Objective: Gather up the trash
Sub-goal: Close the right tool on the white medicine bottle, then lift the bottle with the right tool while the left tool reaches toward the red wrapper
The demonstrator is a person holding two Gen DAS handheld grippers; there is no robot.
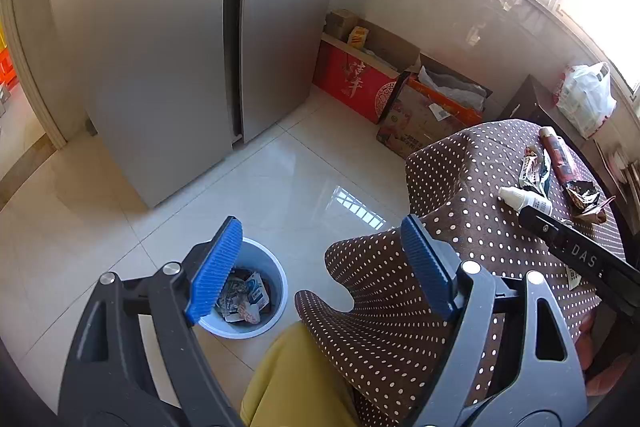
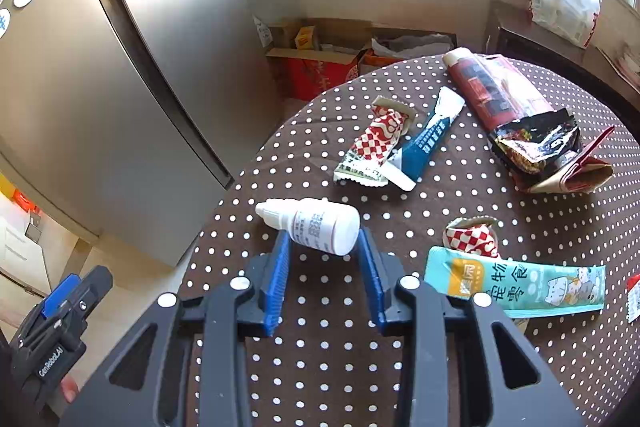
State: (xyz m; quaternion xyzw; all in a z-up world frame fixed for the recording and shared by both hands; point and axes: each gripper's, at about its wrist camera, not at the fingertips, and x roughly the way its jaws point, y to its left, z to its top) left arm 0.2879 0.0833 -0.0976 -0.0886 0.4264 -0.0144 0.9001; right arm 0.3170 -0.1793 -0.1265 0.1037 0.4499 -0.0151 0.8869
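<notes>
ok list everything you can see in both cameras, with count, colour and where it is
dropper bottle: 1, white, lying on table between right fingers
checkered wrappers: 2, red-white, table
blue sachet: 1, beside far checkered wrapper
teal pouch: 1, table, near side
dark snack bags: 2, far side of table
table: 1, brown polka-dot cloth
bin: 1, pale blue, floor, holds trash
fridge: 1, silver
cardboard boxes: several, floor by wall
plastic bag: 1, white, by window
left gripper: open, above bin
right gripper: open around bottle
</notes>
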